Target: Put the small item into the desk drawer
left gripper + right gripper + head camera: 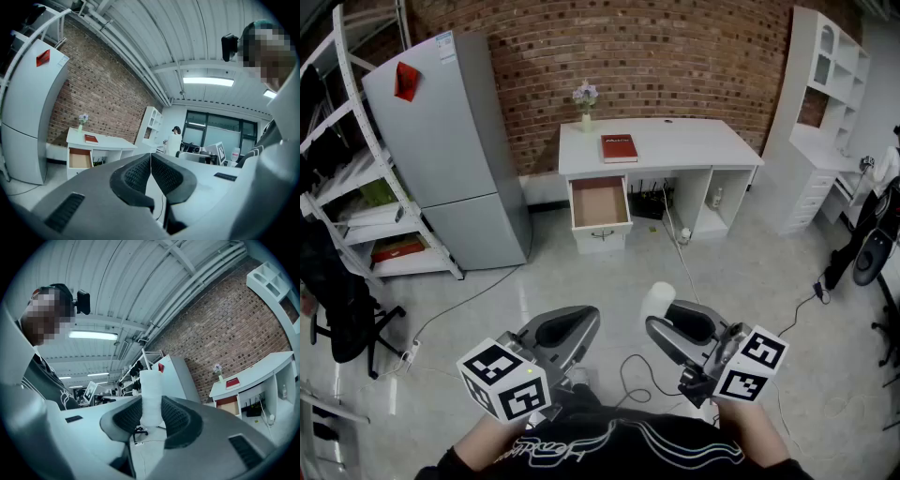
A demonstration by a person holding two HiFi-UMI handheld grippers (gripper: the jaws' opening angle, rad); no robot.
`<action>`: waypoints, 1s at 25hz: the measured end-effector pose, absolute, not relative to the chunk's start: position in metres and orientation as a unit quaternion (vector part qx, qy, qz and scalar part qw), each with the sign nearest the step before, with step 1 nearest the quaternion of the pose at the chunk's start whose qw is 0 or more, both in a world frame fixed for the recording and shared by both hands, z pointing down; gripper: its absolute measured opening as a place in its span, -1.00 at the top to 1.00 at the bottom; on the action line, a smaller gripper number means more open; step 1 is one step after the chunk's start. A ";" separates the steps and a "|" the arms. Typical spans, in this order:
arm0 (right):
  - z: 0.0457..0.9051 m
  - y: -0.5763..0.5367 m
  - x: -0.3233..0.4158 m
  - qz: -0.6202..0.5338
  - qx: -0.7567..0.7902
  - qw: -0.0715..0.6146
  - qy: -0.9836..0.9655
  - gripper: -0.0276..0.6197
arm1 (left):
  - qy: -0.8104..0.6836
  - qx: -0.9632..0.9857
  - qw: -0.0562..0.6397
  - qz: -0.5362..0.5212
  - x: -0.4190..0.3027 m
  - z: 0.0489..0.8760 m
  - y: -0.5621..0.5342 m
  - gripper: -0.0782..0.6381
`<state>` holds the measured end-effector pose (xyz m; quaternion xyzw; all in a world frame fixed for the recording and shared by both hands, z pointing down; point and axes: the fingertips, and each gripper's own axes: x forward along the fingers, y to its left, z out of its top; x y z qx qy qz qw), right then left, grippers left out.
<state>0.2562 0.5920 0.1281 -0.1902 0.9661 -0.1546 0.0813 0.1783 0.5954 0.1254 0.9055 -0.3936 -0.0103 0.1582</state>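
At the left edge, shelf rack [356,187]: white and slanted, with goods on its shelves; a black office chair [337,309] stands in front of it.
Fridge [450,159]: grey, against the brick wall just right of the rack, with a red tag near its top.
Left gripper [586,319]: held low in front of me, its marker cube toward me. In its own view I read the jaws closed, pad against pad.
Vase [585,101]: small, holding flowers, at the desk's back left corner.
Drawer [600,203]: pulled out under the left end of the desk, its brown bottom showing.
Red book [619,148]: lies flat on the desktop, above the drawer.
Desk [684,145]: white, set against the brick wall, with cables trailing from beneath it across the floor.
Small item [655,298]: a white roll, clamped in my right gripper and poking out past the tips; well apart from the drawer, with open floor between them.
Right gripper [661,314]: beside the left one, pads pressed on both sides of the roll.
Bookcase [825,122]: white, at the far right wall.
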 end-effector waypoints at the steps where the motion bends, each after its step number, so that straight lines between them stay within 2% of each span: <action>1: 0.128 0.594 0.258 -0.153 -0.191 0.079 0.966 0.49 | -0.393 0.906 0.158 -0.010 0.180 0.125 0.597 0.72; 15: 0.128 0.571 0.279 -0.160 -0.201 0.082 0.963 0.49 | -0.389 0.908 0.156 0.005 0.198 0.121 0.572 0.72; 25: 0.166 0.522 0.277 -0.194 -0.214 0.074 0.955 0.49 | -0.371 0.913 0.171 0.009 0.197 0.152 0.520 0.72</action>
